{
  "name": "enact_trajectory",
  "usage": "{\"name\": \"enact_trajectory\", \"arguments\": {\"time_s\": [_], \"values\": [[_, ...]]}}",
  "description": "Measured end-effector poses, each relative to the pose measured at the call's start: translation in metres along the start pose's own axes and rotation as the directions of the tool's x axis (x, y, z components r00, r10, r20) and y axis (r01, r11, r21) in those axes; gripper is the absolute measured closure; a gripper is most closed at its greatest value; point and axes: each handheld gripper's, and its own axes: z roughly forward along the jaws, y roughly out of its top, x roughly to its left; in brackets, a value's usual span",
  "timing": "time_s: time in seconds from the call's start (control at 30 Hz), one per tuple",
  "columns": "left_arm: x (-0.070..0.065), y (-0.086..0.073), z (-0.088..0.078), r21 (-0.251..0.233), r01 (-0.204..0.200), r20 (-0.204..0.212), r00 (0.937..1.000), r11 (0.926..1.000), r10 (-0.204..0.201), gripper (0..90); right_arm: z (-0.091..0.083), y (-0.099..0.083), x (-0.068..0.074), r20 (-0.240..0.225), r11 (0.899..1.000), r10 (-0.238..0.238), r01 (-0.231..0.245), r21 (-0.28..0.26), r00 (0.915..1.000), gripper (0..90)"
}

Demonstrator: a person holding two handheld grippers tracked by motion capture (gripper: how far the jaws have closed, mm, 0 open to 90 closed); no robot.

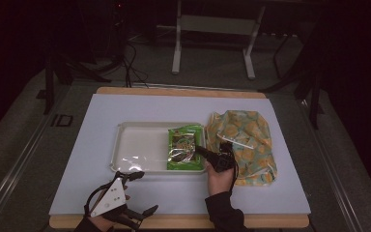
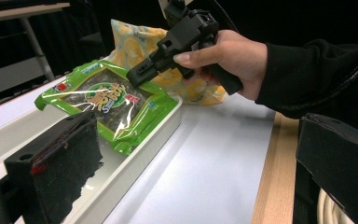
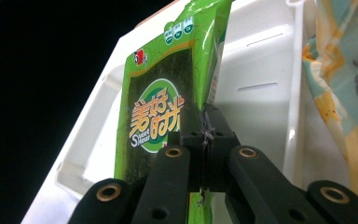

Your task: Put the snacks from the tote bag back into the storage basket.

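Note:
A green seaweed snack packet (image 1: pixel 186 147) lies in the right part of the white tray (image 1: pixel 135 145). My right gripper (image 1: pixel 200 150) is shut on the packet's right edge. In the right gripper view the jaws (image 3: pixel 205 126) pinch the packet (image 3: pixel 163 93) over the tray (image 3: pixel 261 93). In the left gripper view the packet (image 2: pixel 107 100) tilts, its near corner resting on the tray rim (image 2: pixel 135 154), with the right gripper (image 2: pixel 140 74) clamped on its far side. My left gripper (image 1: pixel 145 192) is open near the table's front edge, short of the tray, with nothing between its jaws (image 2: pixel 200 163).
A yellow patterned bag (image 1: pixel 244 140) lies right of the tray, close to the right hand; it is also seen as the bag (image 2: pixel 135 42) behind the packet. A white sheet (image 1: pixel 101 116) covers the wooden table. Table legs and cables stand on the floor beyond.

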Motion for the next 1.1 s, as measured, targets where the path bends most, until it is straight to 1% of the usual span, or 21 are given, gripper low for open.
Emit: {"name": "enact_trajectory", "arguments": {"time_s": [0.1, 0.13, 0.2, 0.37, 0.5, 0.6, 0.8, 0.97, 1.07, 1.1], "values": [[0.000, 0.000, 0.000, -0.001, 0.001, 0.002, 1.0000, 1.0000, -0.001, 0.4, 0.001, -0.001, -0.001, 0.003, 1.000, 0.002, -0.002, 0.003, 1.0000, 88.7], [0.000, 0.000, 0.000, 0.000, 0.000, 0.002, 1.0000, 1.0000, 0.000, 0.4, 0.004, -0.002, -0.003, 0.012, 1.000, -0.003, 0.003, 0.014, 0.9999, 88.6], [0.000, 0.000, 0.000, 0.003, 0.000, 0.003, 1.0000, 1.0000, 0.000, 0.3, 0.006, -0.003, -0.005, 0.015, 1.000, 0.001, -0.002, 0.021, 0.9999, 88.6], [0.000, 0.000, 0.001, 0.005, 0.000, 0.005, 1.0000, 1.0000, 0.000, 0.3, 0.009, -0.005, -0.006, 0.024, 0.999, 0.001, -0.001, 0.034, 0.9997, 88.6], [0.001, 0.000, 0.001, 0.006, 0.000, 0.005, 1.0000, 1.0000, 0.000, 0.4, 0.011, -0.007, -0.007, 0.048, 0.999, -0.016, 0.014, 0.046, 0.9987, 88.5], [0.001, 0.000, 0.001, 0.008, 0.000, 0.005, 1.0000, 1.0000, 0.000, 0.4, 0.012, -0.009, -0.010, 0.056, 0.998, -0.009, 0.006, 0.057, 0.9984, 88.4], [0.001, -0.001, 0.002, 0.008, -0.002, 0.009, 1.0000, 1.0000, 0.002, 0.4, 0.014, -0.008, -0.013, 0.057, 0.997, -0.010, 0.005, 0.081, 0.9983, 86.9], [0.001, -0.001, 0.002, 0.009, -0.003, 0.009, 1.0000, 1.0000, 0.003, 0.4, 0.018, -0.007, -0.013, 0.082, 0.995, -0.026, 0.018, 0.103, 0.9963, 84.0], [0.001, -0.001, 0.002, 0.010, -0.002, 0.012, 0.9999, 1.0000, 0.002, 0.4, 0.019, -0.006, -0.012, 0.090, 0.993, -0.055, 0.045, 0.110, 0.9944, 81.6], [0.001, -0.001, 0.002, 0.010, -0.001, 0.014, 0.9999, 0.9999, 0.001, 0.4, 0.020, -0.006, -0.011, 0.090, 0.993, -0.057, 0.047, 0.111, 0.9943, 81.1]]}}
